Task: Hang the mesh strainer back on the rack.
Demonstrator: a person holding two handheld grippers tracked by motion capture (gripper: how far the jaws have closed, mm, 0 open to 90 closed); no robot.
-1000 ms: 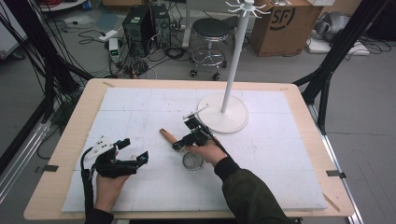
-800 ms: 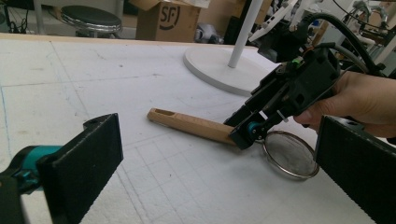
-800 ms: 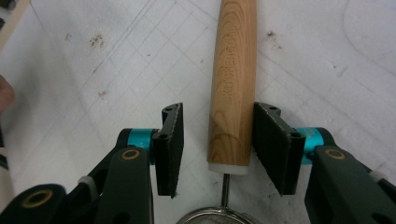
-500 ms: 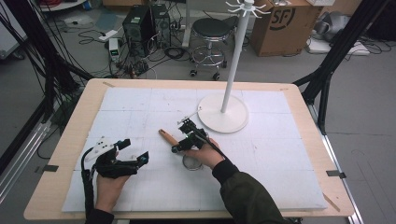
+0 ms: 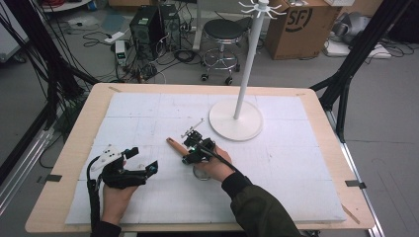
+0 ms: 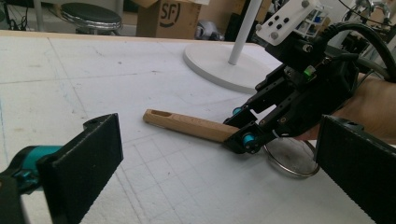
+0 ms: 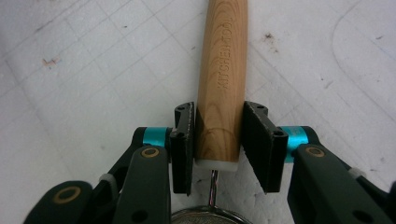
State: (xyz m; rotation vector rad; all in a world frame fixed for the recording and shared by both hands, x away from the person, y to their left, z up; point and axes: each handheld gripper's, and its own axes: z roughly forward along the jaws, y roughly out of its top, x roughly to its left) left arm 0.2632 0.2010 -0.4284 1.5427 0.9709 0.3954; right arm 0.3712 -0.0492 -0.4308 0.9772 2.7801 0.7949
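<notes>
Right gripper (image 7: 218, 140) closing around a strainer's wooden handle (image 7: 221, 84) on the white table mat (image 5: 148, 113).

Its jaws have just narrowed and now flank the handle, seemingly touching; a lift looks possible. Left gripper (image 5: 141, 160) rests open nearby.

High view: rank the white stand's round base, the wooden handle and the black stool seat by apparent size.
1. Round base, largest.
2. Black stool seat; it stands farther off, so it may really be larger.
3. Wooden handle, smallest.
</notes>
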